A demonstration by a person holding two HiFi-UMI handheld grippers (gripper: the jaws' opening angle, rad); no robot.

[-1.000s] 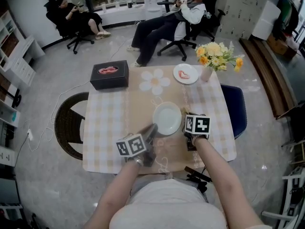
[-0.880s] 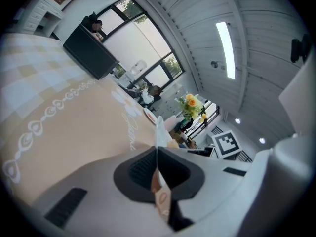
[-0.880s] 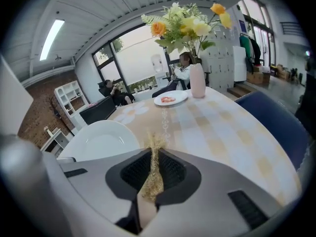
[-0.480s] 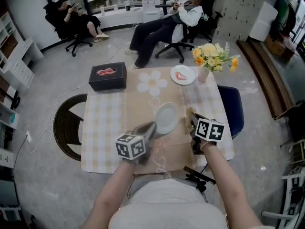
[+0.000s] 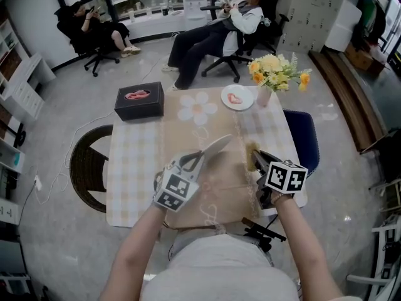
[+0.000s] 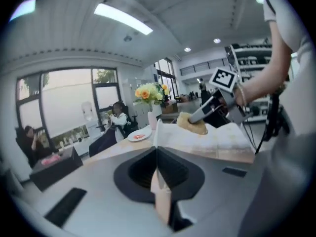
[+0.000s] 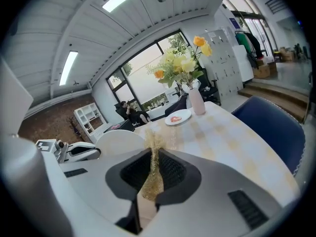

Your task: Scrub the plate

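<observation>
So the left gripper [image 5: 195, 160] is clamped on just the rim of the plate [image 5: 213, 148], tilted up over the table's [image 5: 135, 168] near edge, and the right gripper [image 5: 257, 161] is pinching the sponge [image 5: 252, 153], so imo a hard scrub could lever the plate loose.

A black box [image 5: 139, 100], flower vase [image 5: 264, 96] and saucer [image 5: 238, 98] share the table [image 5: 135, 165].

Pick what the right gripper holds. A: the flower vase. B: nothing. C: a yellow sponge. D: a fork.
C: in the right gripper view, the right gripper has its jaws shut on a yellow sponge, which sticks out past their tips.
</observation>
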